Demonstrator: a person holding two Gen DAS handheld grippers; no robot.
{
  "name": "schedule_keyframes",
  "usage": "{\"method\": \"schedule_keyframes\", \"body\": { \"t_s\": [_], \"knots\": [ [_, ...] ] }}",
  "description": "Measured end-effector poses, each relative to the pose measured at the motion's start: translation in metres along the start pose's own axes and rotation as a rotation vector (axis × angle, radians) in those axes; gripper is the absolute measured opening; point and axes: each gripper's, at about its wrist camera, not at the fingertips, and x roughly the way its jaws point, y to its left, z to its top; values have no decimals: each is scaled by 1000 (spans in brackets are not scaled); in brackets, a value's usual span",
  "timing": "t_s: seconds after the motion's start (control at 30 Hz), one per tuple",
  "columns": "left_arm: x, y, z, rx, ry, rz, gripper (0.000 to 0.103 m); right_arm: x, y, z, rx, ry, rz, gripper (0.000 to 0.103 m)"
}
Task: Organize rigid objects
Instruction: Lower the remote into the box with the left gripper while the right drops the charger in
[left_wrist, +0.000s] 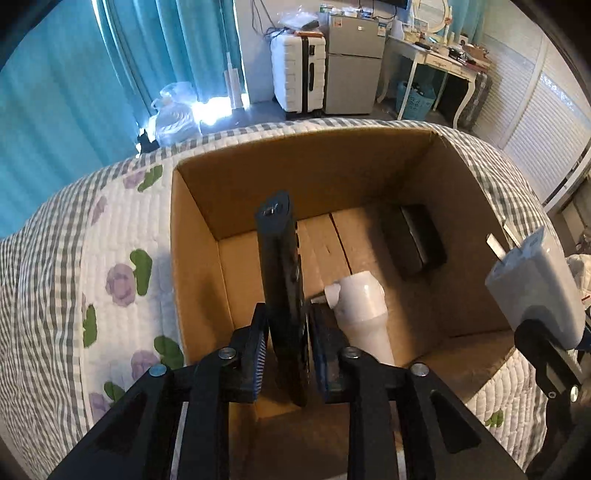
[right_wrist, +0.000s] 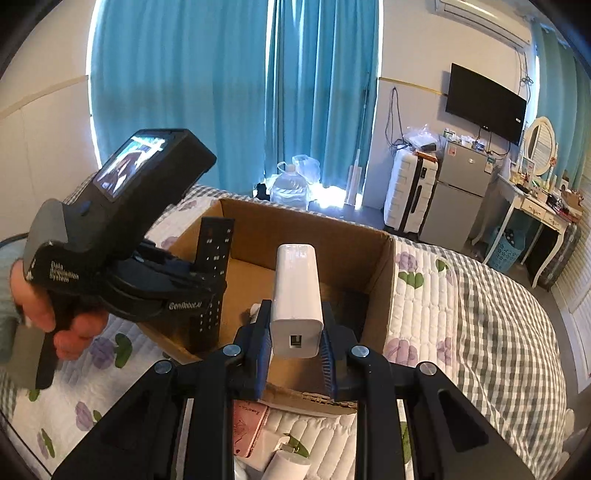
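My left gripper (left_wrist: 286, 345) is shut on a black remote control (left_wrist: 280, 266), held upright over the open cardboard box (left_wrist: 207, 236). The remote also shows in the right wrist view (right_wrist: 214, 266), with the left gripper (right_wrist: 207, 284) at the box's left wall. My right gripper (right_wrist: 295, 350) is shut on a white power adapter (right_wrist: 295, 291) above the box's near edge (right_wrist: 306, 398). The adapter shows at the right in the left wrist view (left_wrist: 532, 288). Inside the box lie a white cylindrical device (left_wrist: 364, 310) and a black block (left_wrist: 413, 240).
The box stands on a bed with a checked, flowered quilt (right_wrist: 480, 314). A pink phone (right_wrist: 247, 428) and a white item (right_wrist: 288, 465) lie on the quilt under my right gripper. A suitcase (right_wrist: 410, 192), small fridge (right_wrist: 458, 195) and dressing table (right_wrist: 532, 210) stand beyond.
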Motion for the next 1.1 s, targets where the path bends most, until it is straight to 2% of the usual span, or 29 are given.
{"method": "schedule_keyframes", "body": {
  "t_s": [0.03,0.1,0.3,0.37,0.43,0.53,0.63,0.8,0.87,0.9,0.93,1.1],
  "knots": [
    [-2,1,1,-4,-12,-3,50,1,0,0,-2,2,-2,22],
    [-8,1,4,-4,-53,-39,64,4,-2,-1,2,5,-4,22],
    [-32,-2,7,42,-171,-2,65,13,-7,2,17,16,-7,22],
    [-43,3,3,30,-218,-22,65,19,-10,6,22,21,-2,22],
    [-54,6,-3,24,-276,-22,70,27,-14,10,29,28,-6,22],
    [-68,10,-14,25,-351,-13,71,42,-18,16,35,44,-9,22],
    [-74,14,-23,9,-387,-3,71,55,-17,20,31,52,-33,22],
    [-78,17,-34,1,-382,13,71,68,-13,17,28,83,-56,23],
    [-81,18,-39,-4,-372,-1,71,63,-15,15,45,65,-48,37],
    [-83,17,-41,-3,-368,-4,71,56,-16,14,53,50,-52,60],
    [-86,17,-43,0,-366,-4,71,52,-17,15,55,36,-58,70],
    [-103,17,-56,-13,-373,-20,71,10,-14,20,42,-34,-79,70]
  ]
}}
